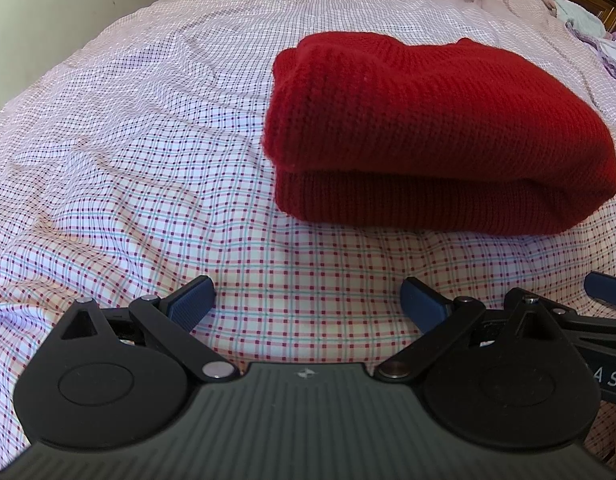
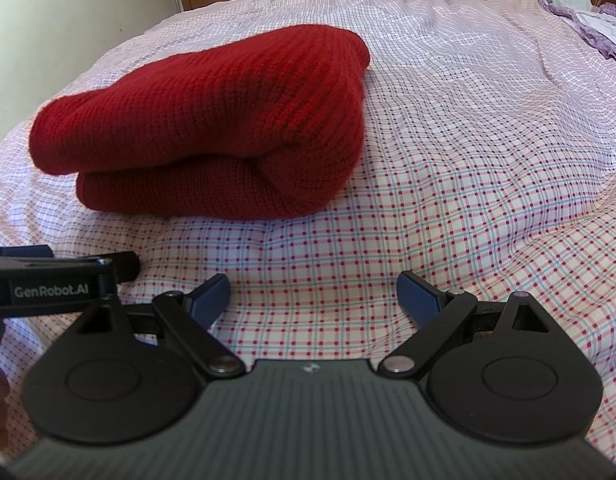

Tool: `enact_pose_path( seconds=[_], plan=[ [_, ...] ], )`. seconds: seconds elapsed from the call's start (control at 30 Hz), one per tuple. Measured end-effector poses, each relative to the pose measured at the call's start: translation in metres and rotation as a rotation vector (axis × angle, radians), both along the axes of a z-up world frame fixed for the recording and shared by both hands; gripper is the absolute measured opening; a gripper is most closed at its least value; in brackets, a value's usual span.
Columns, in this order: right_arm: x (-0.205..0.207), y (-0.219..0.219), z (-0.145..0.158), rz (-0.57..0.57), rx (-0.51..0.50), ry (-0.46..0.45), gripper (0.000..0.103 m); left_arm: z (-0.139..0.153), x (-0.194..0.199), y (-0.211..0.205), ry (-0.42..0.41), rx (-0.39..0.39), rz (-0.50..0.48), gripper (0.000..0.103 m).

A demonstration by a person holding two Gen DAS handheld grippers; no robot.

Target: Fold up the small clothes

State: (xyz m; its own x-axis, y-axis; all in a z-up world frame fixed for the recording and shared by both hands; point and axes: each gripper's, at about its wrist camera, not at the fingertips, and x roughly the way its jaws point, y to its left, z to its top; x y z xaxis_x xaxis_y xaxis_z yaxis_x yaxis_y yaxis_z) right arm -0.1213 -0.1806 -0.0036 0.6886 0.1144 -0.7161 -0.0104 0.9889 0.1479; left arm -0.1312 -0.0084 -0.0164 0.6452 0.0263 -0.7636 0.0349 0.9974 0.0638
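One folded red sweater (image 1: 436,128), one checked bedsheet (image 1: 148,152), two grippers (image 1: 308,300).

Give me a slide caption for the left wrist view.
Open left gripper hovers before folded red knit garment on checked bedsheet.

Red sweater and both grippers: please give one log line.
sweater: folded, on bed | left gripper: open, empty | right gripper: open, empty

Our left hand-held gripper (image 1: 308,300) and right hand-held gripper (image 2: 314,296) share ribbed grey bodies, black round-based linkages, silver pins, blue pads (image 1: 190,300); white "GenRobot.AI" lettering.
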Motion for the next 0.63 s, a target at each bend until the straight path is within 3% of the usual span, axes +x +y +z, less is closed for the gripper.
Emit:
enact_pose_path(
  seconds=[0.63],
  plan=[
    [-0.0004,0.0001,0.0,-0.001,0.004,0.01,0.093,0.0001,0.0029,0.0,0.019,0.001,0.004,0.101]
  ],
)
